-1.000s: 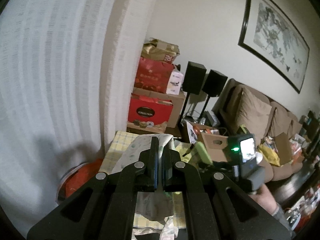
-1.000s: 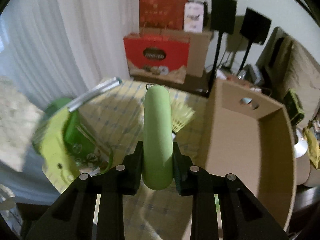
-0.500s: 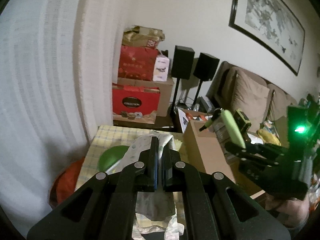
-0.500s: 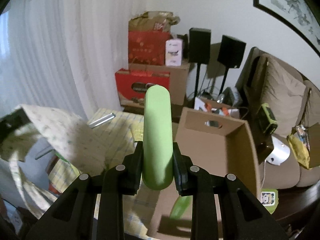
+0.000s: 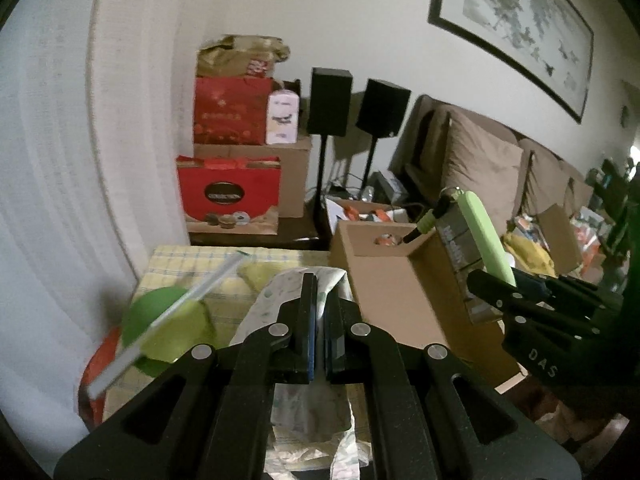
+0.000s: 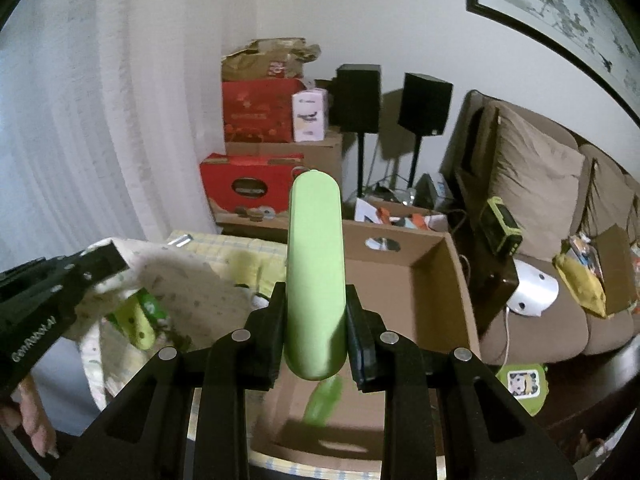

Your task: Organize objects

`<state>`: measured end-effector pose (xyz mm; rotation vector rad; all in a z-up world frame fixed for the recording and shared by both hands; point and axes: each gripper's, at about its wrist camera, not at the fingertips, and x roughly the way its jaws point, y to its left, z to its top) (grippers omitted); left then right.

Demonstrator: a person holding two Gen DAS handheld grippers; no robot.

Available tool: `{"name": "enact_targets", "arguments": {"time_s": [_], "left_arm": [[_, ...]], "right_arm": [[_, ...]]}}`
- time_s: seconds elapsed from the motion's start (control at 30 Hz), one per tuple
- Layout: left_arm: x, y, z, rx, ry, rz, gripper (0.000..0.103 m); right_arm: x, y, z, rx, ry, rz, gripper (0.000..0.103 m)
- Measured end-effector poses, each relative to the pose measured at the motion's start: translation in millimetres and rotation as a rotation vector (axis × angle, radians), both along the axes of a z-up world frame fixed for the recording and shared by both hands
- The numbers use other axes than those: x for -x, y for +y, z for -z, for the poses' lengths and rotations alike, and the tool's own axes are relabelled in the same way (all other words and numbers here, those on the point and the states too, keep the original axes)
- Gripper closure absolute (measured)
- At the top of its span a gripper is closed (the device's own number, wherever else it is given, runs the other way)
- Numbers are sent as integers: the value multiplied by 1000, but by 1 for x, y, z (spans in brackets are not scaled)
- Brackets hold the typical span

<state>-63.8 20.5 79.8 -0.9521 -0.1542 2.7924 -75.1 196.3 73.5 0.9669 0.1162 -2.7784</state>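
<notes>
My left gripper [image 5: 318,294] is shut on a white cloth bag with small green dots [image 5: 310,408], which hangs down from the jaws over the table. In the right wrist view this gripper [image 6: 108,260] comes in from the left, with the bag [image 6: 184,284] draped below it. My right gripper [image 6: 316,296] is shut on a light green, pill-shaped case [image 6: 316,248] that points forward above an open cardboard box [image 6: 452,280]. Another green object [image 6: 324,398] lies on the box floor. In the left wrist view the right gripper [image 5: 500,280] holds the case [image 5: 486,236] beside the box [image 5: 384,280].
A yellow checked tablecloth [image 5: 188,256] carries a green round thing [image 5: 168,332] with a silver bar [image 5: 176,310] across it. More green items [image 6: 138,322] lie under the bag. Red gift boxes [image 6: 248,188], two speakers [image 6: 358,96] and a brown sofa [image 6: 540,184] stand behind. A white curtain [image 6: 80,140] hangs at left.
My right gripper has risen with the green case and moved from over the tablecloth to over the box. My left gripper has shifted sideways with the bag, bringing the box closer in its view.
</notes>
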Motion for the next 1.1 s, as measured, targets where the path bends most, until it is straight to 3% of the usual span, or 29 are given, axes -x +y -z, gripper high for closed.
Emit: {"name": "enact_targets", "arguments": {"time_s": [0.83, 1.1], "left_arm": [[42, 129, 17, -27, -58, 209, 100], [55, 162, -5, -53, -31, 275, 100]], "right_arm": [[13, 102, 25, 6, -64, 192, 77], [13, 123, 28, 17, -72, 227, 77]]}}
